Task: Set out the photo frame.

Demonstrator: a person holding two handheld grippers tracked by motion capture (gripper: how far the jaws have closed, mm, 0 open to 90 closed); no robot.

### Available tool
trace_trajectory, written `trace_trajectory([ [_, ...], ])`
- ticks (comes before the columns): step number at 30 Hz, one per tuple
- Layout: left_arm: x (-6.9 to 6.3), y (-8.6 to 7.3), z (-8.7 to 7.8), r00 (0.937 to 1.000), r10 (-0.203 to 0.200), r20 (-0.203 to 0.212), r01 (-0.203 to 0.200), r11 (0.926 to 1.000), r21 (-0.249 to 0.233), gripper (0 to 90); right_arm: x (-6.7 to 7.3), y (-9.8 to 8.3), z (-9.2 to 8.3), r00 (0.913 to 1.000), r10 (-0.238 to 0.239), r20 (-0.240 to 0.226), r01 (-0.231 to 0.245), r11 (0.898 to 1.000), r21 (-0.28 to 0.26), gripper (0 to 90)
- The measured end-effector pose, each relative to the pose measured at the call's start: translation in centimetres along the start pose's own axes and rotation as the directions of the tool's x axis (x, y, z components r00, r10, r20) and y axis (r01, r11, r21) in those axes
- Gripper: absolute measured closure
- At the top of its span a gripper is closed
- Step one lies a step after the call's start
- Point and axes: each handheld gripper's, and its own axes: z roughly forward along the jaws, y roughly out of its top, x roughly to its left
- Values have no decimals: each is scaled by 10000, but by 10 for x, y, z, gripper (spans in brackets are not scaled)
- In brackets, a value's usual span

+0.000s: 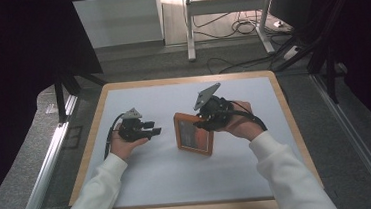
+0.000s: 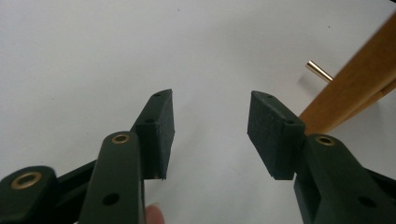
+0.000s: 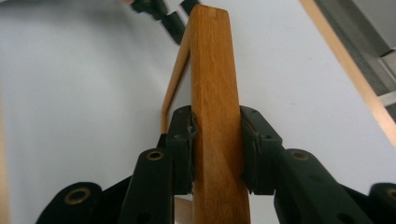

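Note:
A wooden picture frame [image 1: 194, 134] stands tilted on the white table, its orange-brown rim toward me. My right gripper [image 1: 201, 124] is shut on its right edge; in the right gripper view both pads press the wooden rim [image 3: 212, 70] from either side. My left gripper [image 1: 153, 128] rests left of the frame, apart from it and pointing toward it. Its jaws [image 2: 210, 133] stand open with nothing between them. The frame's edge [image 2: 359, 84] and a small brass pin [image 2: 319, 71] sticking out of it lie just beyond the right pad. The left gripper [image 3: 163, 11] appears past the frame's top.
The table top is white with a light wooden border [image 1: 186, 79]. Behind it are grey floor, a white desk leg [image 1: 189, 29] and loose cables [image 1: 242, 27]. Dark curtains hang at both sides, and metal rails [image 1: 48, 165] run along the table's flanks.

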Motion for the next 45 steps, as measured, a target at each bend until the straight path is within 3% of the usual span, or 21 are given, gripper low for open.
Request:
trace_trajectory([
  [8,-1,0,1,10000,-27,-21,27,10000,4,510,-12,-9,7,9968,561,575,-540,9978,-379,627],
  [13,-1,0,2,10000,-16,-1,16,10000,45,505,-15,-12,11,9947,633,809,-599,9973,-433,579],
  [28,-1,-1,3,10000,48,36,-48,10000,83,495,-27,-18,21,9869,1039,1231,-992,9941,-438,499],
  [35,-2,-1,4,10000,5,63,-6,9999,111,492,-31,-19,25,9857,1175,1209,-1116,9922,-552,478],
  [45,-2,-1,4,10000,4,92,-5,9999,110,489,-30,-23,10,9733,1638,1610,-1451,9819,-1217,380],
])
